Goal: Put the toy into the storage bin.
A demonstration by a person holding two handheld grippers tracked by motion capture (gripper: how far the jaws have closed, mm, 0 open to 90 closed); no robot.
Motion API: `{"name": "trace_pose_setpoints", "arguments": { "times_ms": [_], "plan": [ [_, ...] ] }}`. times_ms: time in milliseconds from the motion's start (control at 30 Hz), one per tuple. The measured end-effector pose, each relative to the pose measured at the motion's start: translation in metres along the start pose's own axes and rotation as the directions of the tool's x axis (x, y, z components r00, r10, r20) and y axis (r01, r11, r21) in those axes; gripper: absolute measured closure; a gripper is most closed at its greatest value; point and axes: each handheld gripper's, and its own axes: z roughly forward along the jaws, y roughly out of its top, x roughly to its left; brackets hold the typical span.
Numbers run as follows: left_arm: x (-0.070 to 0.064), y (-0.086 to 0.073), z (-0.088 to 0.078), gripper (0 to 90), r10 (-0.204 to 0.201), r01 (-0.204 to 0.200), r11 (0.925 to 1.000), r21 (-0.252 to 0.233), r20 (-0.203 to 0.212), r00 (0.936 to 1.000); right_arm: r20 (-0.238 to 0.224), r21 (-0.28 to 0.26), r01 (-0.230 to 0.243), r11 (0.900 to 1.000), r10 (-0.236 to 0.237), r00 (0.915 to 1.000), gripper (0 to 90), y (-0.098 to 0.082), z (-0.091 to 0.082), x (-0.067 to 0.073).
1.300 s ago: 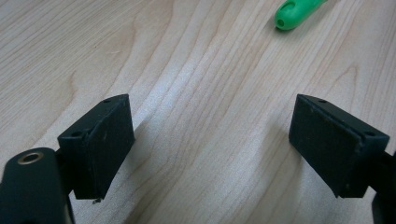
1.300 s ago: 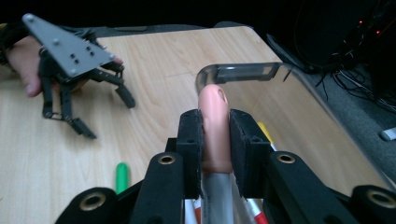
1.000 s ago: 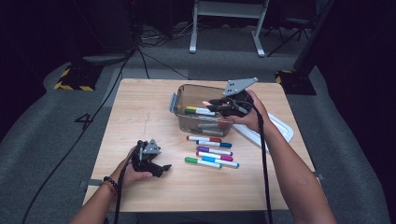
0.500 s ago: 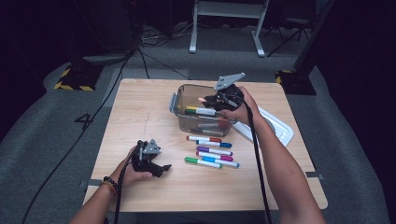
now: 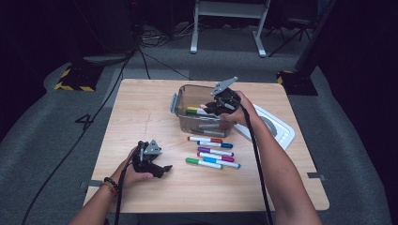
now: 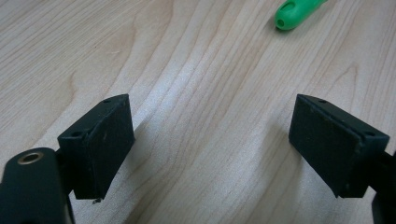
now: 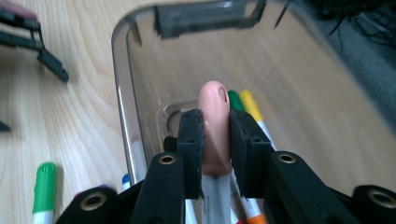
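Observation:
My right gripper (image 5: 212, 108) is shut on a marker with a pink cap (image 7: 213, 98) and holds it over the clear plastic bin (image 5: 179, 99). In the right gripper view the two pads (image 7: 190, 135) clamp the cap, which points into the bin (image 7: 122, 93). Green and yellow markers (image 7: 243, 103) lie inside it. Several markers (image 5: 212, 151) lie in a row on the wooden table in front of the bin. Down at the front left, my left gripper (image 5: 160, 168) rests on the table, open with bare wood between its jaws (image 6: 210, 135). A green marker cap (image 6: 294, 11) lies ahead of it.
A white lid (image 5: 278, 127) lies on the table to the right of the bin, under my right forearm. A green-capped marker (image 7: 45, 186) lies beside the bin's outer wall. The table's left half is bare wood. Beyond the table are cables and stand legs on a grey floor.
My right gripper has moved left and down with the pink-capped marker, from the bin's right edge to over its inside. The left gripper has stayed where it was.

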Motion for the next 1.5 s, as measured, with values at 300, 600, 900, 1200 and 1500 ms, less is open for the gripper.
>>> {"name": "trace_pose_setpoints", "arguments": {
  "times_ms": [300, 600, 900, 1200, 1500],
  "plan": [
    [0.000, 0.000, 0.000, 14.3, 0.000, 0.000, 1.0000, 0.000, 0.000, 1.0000, -0.037, 0.096, 0.039, 0.995, -0.036, 0.9987, 75.2, -0.002, 0.016, 0.006],
    [0.000, 0.000, 0.000, 14.3, 0.000, 0.000, 1.0000, 0.000, 0.000, 1.0000, -0.017, 0.119, 0.016, 0.993, -0.014, 0.9998, 64.2, -0.002, 0.019, 0.006],
    [0.000, 0.000, 0.000, 14.3, 0.000, 0.000, 1.0000, 0.000, 0.000, 1.0000, 0.017, 0.016, -0.025, 1.000, 0.024, 0.9996, 54.8, -0.003, 0.005, 0.004],
    [0.000, 0.000, 0.000, 14.3, 0.000, 0.000, 1.0000, 0.000, 0.000, 1.0000, 0.035, -0.136, -0.027, 0.990, 0.032, 0.9989, 40.4, 0.000, -0.037, 0.020],
    [0.000, 0.000, 0.000, 14.3, 0.000, 0.000, 1.0000, 0.000, 0.000, 1.0000, 0.052, -0.235, 0.000, 0.972, 0.012, 0.9986, 36.7, -0.008, -0.069, 0.051]
  ]
}}
